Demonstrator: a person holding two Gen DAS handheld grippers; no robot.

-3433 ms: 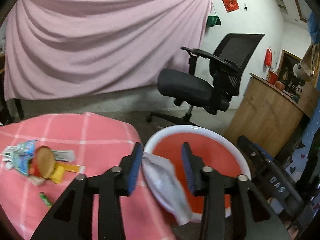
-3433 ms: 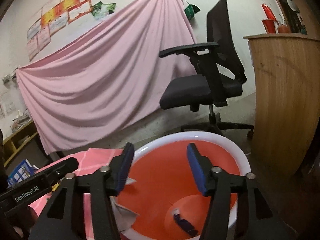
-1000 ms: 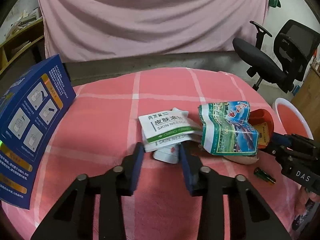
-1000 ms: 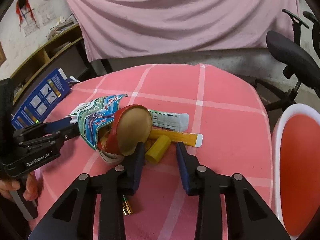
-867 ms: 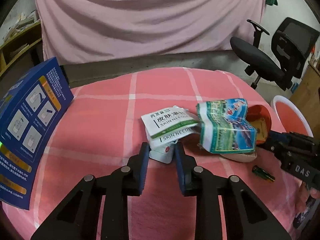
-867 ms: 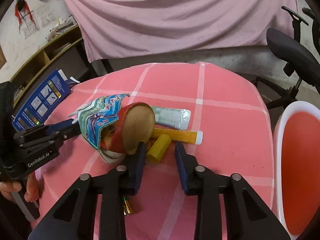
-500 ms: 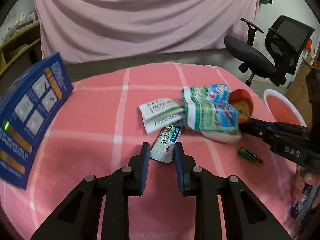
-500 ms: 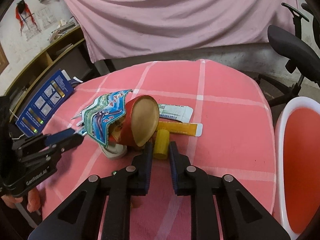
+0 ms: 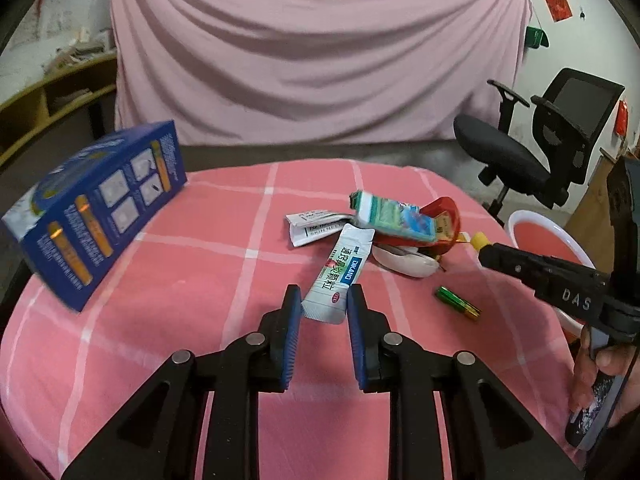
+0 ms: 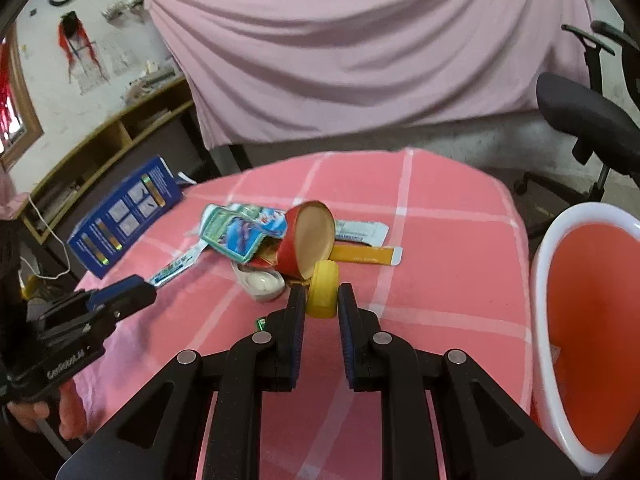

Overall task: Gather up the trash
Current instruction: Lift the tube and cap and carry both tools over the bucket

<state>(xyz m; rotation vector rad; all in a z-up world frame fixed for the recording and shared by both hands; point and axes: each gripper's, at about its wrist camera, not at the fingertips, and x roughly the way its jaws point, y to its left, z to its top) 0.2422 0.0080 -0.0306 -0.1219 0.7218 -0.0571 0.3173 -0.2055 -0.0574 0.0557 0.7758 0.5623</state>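
Note:
My left gripper [image 9: 323, 305] is shut on the near end of a white sachet [image 9: 340, 272] with green and blue print, which hangs slightly above the pink checked tablecloth [image 9: 180, 280]. My right gripper [image 10: 322, 300] is shut on a small yellow cap [image 10: 322, 286], just in front of a tipped red paper cup [image 10: 310, 238]. In the left wrist view the right gripper [image 9: 486, 254] reaches in from the right with the yellow cap [image 9: 478, 239] at its tip. The red basin with a white rim [image 10: 540, 280] stands off the table's right side.
A small pile of trash stays mid-table: a green-blue packet [image 10: 240, 236], a white sachet [image 10: 360, 232], an orange strip [image 10: 368, 255], a white oval lid [image 10: 262, 282] and a green battery [image 9: 458, 302]. A blue box [image 9: 100, 208] stands left. An office chair [image 9: 532, 152] is behind.
Both grippers closed on their items and drew back toward me. The printed sachet slid out from the pile, and the yellow cap came away from beside the orange strip.

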